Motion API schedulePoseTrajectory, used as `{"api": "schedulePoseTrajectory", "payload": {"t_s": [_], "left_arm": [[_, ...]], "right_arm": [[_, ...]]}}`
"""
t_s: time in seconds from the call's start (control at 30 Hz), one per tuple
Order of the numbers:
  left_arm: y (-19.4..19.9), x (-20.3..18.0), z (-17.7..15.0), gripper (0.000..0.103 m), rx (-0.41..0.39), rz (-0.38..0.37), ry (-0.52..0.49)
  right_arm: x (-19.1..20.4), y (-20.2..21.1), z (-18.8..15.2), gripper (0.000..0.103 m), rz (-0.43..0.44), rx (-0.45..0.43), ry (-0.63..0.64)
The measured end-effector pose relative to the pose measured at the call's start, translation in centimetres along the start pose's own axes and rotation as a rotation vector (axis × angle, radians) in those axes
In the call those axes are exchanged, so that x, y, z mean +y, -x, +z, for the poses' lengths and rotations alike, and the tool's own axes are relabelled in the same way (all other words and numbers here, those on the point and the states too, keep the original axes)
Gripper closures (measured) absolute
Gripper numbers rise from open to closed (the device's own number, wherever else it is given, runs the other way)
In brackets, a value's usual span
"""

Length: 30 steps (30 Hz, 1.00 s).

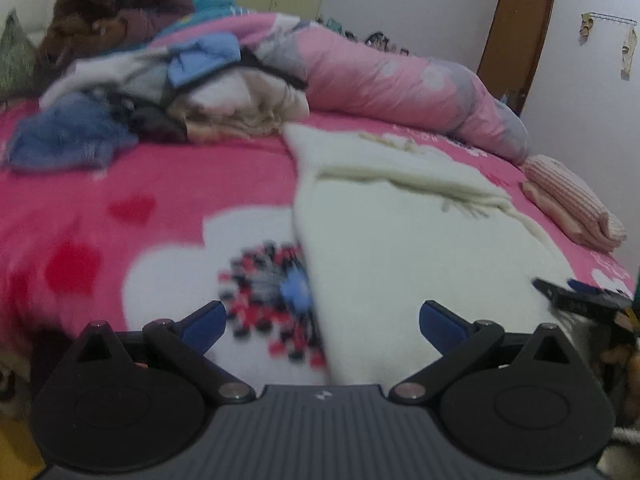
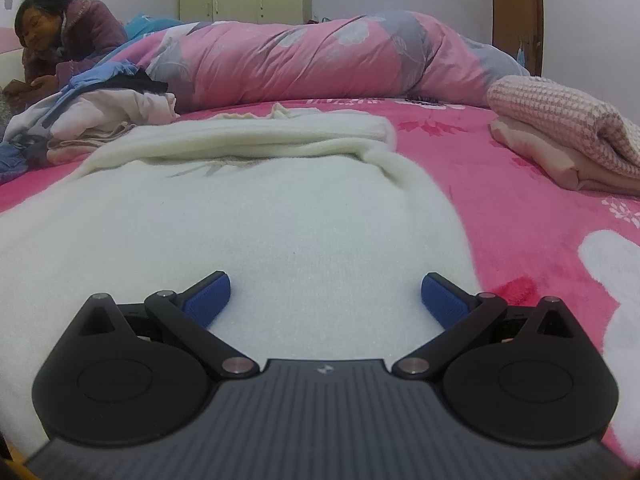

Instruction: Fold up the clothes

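Observation:
A cream knit garment (image 1: 420, 240) (image 2: 260, 216) lies spread flat on the pink bedspread (image 1: 160, 176) (image 2: 520, 216), its far part folded back in a thick ridge. My left gripper (image 1: 322, 326) hangs open over the garment's left edge, nothing between its blue pads. My right gripper (image 2: 325, 302) is open just above the garment's near part, close to its right edge. In the left wrist view the right gripper (image 1: 580, 298) shows at the far right, low over the cloth.
A heap of unfolded clothes (image 1: 132, 96) (image 2: 92, 112) sits at the back left. A rolled pink quilt (image 1: 400, 76) (image 2: 320, 60) lies along the far side. Folded pink clothes (image 1: 572, 204) (image 2: 568, 132) are stacked at the right. A person (image 1: 116, 4) (image 2: 60, 40) leans on the bed's far left.

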<state>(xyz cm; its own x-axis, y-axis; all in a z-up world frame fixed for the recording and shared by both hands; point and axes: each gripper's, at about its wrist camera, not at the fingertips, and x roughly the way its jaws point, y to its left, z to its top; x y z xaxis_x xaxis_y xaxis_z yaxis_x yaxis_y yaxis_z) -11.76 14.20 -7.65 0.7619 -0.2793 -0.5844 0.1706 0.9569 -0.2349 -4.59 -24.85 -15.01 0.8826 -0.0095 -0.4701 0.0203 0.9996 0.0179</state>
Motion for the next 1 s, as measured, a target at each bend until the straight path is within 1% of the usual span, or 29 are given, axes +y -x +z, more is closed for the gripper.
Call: {"api": "schedulePoseTrajectory", "payload": {"t_s": [0.1, 0.2, 0.3, 0.37, 0.4, 0.43, 0.5, 0.57, 0.7, 0.83, 0.9, 0.97, 1.0], "left_arm": [[-0.3, -0.9, -0.9, 0.0, 0.021, -0.053, -0.002], [-1.3, -2.2, -1.4, 0.001, 0.053, -0.071, -0.028], [-1.9, -3.0, -1.8, 0.012, 0.071, -0.06, -0.026], [-2.3, -2.9, -1.6, 0.015, 0.068, -0.043, -0.007], [-2.5, -2.8, -1.5, 0.019, 0.065, -0.035, 0.006], [-2.7, -2.6, -1.3, 0.026, 0.065, -0.028, 0.022], [-3.1, -2.2, -1.0, 0.03, 0.073, -0.023, 0.05], [-3.3, -1.8, -0.9, 0.034, 0.1, -0.036, 0.059], [-2.3, -1.3, -1.7, 0.04, 0.156, -0.086, 0.013], [-2.0, -1.0, -3.3, 0.043, 0.205, -0.131, 0.025], [-2.4, -1.1, -3.9, 0.045, 0.217, -0.137, 0.041], [-2.7, -1.2, -4.2, 0.049, 0.224, -0.143, 0.054], [-2.7, -1.2, -4.2, 0.054, 0.223, -0.143, 0.058]], "right_arm": [[0.0, 0.0, 0.0, 0.001, 0.0, 0.0, 0.0], [0.0, 0.1, 0.0, 0.001, 0.002, 0.002, 0.0], [-0.1, 0.1, 0.0, 0.001, 0.004, 0.001, -0.001], [-0.1, 0.1, 0.0, 0.001, 0.006, 0.001, -0.001], [-0.1, 0.2, 0.0, 0.001, 0.006, 0.0, -0.001], [-0.1, 0.2, -0.1, 0.001, 0.007, -0.001, -0.001], [-0.1, 0.2, -0.1, 0.001, 0.008, -0.002, 0.0], [-0.1, 0.2, -0.1, 0.001, 0.009, -0.001, 0.0], [0.0, 0.3, -0.2, 0.001, 0.008, -0.005, -0.001], [0.0, 0.3, -0.2, 0.001, 0.008, -0.008, -0.001], [0.0, 0.3, -0.2, 0.001, 0.009, -0.008, -0.002], [0.0, 0.3, -0.2, 0.001, 0.013, -0.006, -0.003], [-0.1, 0.3, -0.1, 0.001, 0.014, -0.005, -0.004]]}}
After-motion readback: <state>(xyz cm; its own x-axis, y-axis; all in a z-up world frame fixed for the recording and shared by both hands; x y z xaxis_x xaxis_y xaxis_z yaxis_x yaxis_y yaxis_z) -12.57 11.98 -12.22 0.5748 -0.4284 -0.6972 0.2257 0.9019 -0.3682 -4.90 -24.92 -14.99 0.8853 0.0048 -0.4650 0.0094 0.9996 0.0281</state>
